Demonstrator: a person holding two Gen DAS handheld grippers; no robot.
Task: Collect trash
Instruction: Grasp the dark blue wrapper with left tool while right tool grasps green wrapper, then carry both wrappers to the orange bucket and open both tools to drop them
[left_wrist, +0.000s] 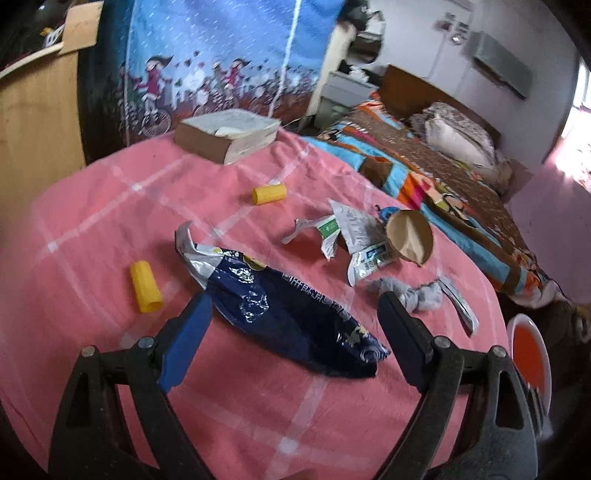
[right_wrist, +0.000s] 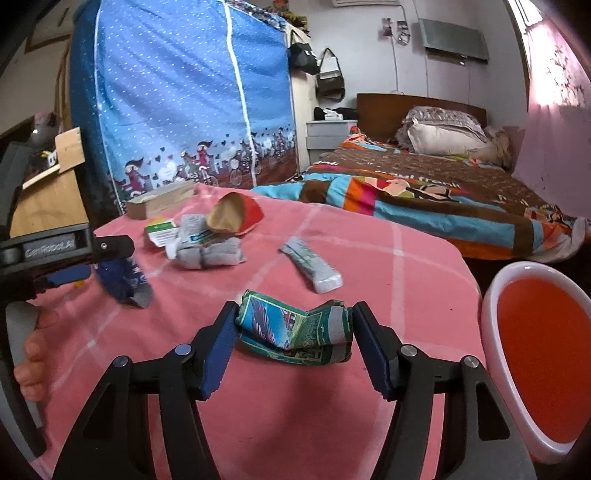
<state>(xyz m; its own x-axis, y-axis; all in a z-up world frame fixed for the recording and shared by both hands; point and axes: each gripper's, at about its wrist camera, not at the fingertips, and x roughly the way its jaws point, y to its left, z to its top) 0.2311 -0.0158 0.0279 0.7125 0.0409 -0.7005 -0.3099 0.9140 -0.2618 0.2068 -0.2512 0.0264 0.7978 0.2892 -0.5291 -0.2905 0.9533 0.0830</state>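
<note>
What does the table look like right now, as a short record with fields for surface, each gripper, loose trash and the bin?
surface: pink checked cloth
left gripper: open, its fingers either side of the dark blue snack bag
right gripper: closed on the crumpled green packet
loose trash: two yellow tubes, white wrappers, paper cup on its side, grey wad
other: book at the far edge
bin: red tub with white rim, right of the table
</note>
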